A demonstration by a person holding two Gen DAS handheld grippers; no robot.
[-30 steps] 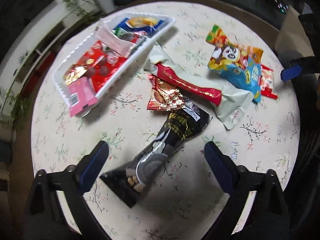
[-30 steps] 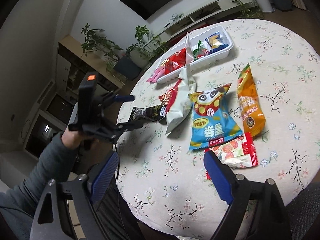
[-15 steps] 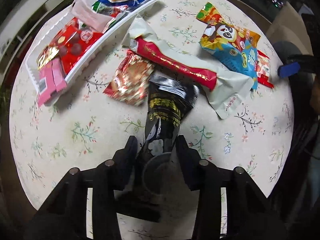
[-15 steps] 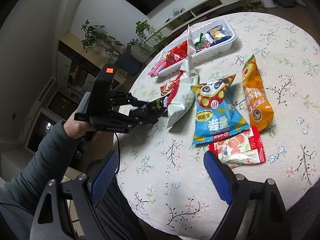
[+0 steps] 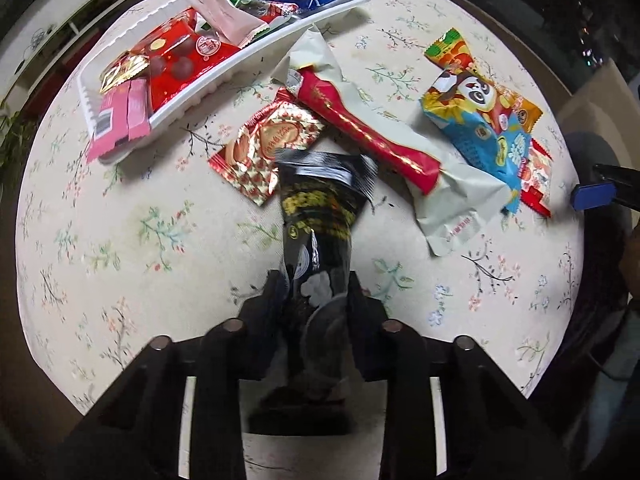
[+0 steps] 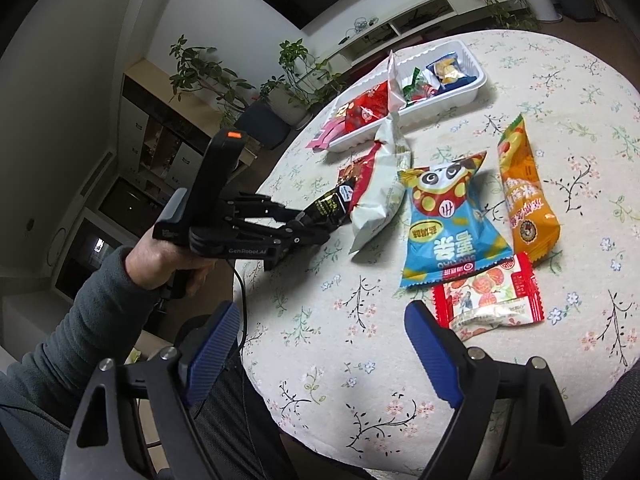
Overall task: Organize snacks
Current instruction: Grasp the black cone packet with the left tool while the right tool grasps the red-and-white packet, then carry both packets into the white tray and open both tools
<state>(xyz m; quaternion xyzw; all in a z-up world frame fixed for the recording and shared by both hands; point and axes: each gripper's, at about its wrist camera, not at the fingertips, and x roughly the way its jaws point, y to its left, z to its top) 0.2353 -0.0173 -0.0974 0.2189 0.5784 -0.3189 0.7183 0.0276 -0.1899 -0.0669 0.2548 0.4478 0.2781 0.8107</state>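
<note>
Round floral table [image 5: 120, 240], snacks loose beside white tray [image 5: 86, 92].
Your left gripper [image 5: 314, 292] is closing on the black packet [image 5: 320, 216] at the table's near edge; your right gripper [image 6: 316, 344] hangs wide, empty.

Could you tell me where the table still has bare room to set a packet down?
The cloth between the white tray and the left gripper, left of the black packet it is closing on, is bare. So is the near edge beside the right gripper. The middle, around the panda bag, is crowded.
</note>
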